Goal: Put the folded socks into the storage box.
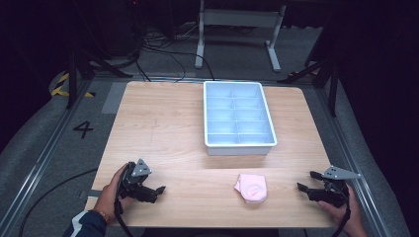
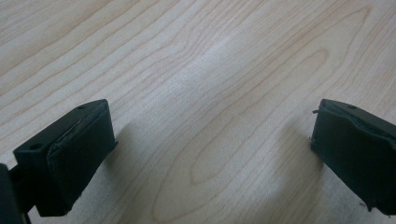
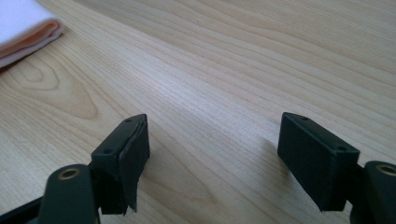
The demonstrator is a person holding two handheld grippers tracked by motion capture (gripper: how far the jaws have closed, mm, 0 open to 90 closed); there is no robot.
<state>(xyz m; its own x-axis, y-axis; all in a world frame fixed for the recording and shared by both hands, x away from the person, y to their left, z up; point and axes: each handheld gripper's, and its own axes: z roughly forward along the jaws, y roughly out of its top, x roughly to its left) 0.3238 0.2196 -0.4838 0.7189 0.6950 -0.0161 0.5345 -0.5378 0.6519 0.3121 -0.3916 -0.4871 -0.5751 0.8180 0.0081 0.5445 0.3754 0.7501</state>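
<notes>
From the high view we see a light wooden table [image 1: 163, 128] with a pale blue divided tray [image 1: 239, 145] in the upper middle of the frame, its compartments bare. Below it, toward the lower middle, lies a folded pink cloth [image 1: 251, 187], well apart from the tray. At the lower left a hand [image 1: 109, 191] holds the left gripper [image 1: 154, 191], its jaws pointing right toward the cloth. At the lower right another hand [image 1: 341, 213] holds the right gripper [image 1: 307, 181], its jaws spread and pointing left at the cloth. Both grippers sit near the table's near edge, with the cloth between them but touching neither.

In the left gripper view we look down on plain wood grain; the two black jaws stand wide apart at the lower left and lower right of the frame, with nothing between them.

In the right gripper view the jaws again stand far apart and hold nothing, and we see the cloth's edge [image 3: 25, 28] in the upper left corner.
</notes>
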